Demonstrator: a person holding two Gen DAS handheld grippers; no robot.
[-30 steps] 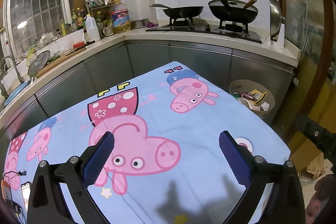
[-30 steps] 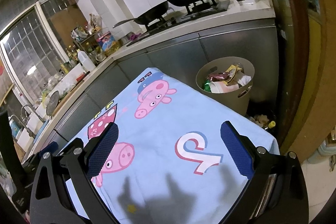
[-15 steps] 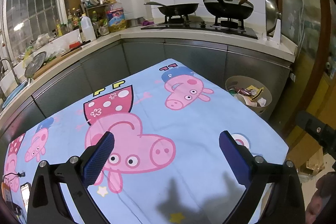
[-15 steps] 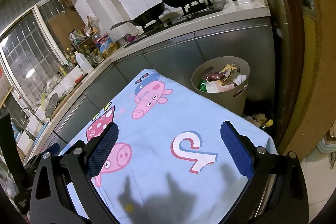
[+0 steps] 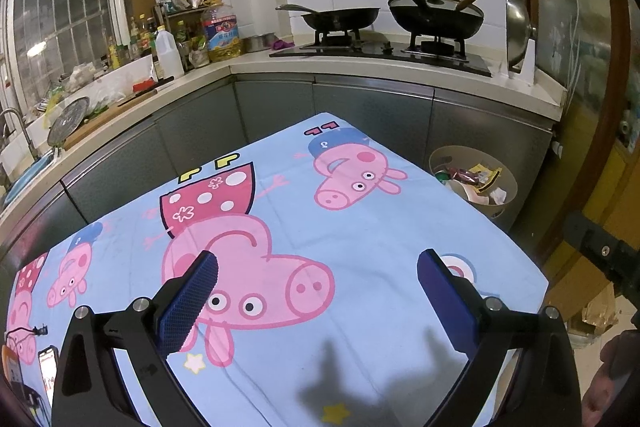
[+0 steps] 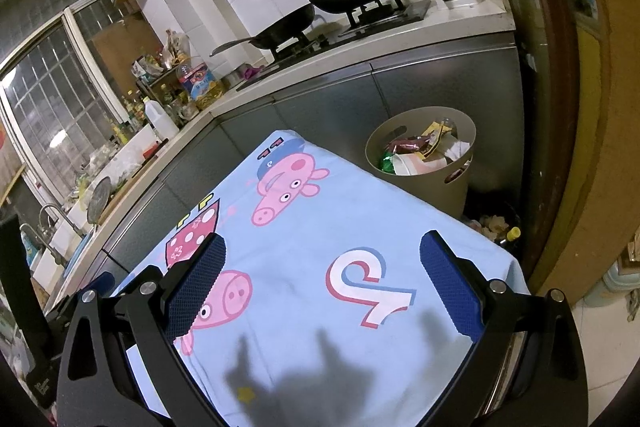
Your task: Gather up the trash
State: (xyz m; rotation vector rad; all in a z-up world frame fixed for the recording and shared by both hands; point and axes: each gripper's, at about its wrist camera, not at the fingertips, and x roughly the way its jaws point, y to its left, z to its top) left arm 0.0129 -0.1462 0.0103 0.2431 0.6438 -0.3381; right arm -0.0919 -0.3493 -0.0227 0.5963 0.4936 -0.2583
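A beige trash bin (image 5: 505, 169) full of wrappers and paper stands on the floor past the table's far right corner; it also shows in the right wrist view (image 6: 424, 183). My left gripper (image 5: 318, 297) is open and empty above the blue Peppa Pig tablecloth (image 5: 360, 227). My right gripper (image 6: 322, 285) is open and empty above the same cloth (image 6: 320, 235), nearer the bin. No loose trash shows on the cloth.
A kitchen counter (image 5: 360, 67) with a stove and two black pans (image 5: 436, 13) runs behind the table. Bottles (image 5: 168, 47) crowd the corner. Small litter and a bottle (image 6: 500, 227) lie on the floor beside the bin. A phone (image 5: 48, 367) lies at the cloth's near left.
Both grippers have pulled back and lifted slightly, so the table and bin sit a little lower and farther in view. Both stay open and empty.
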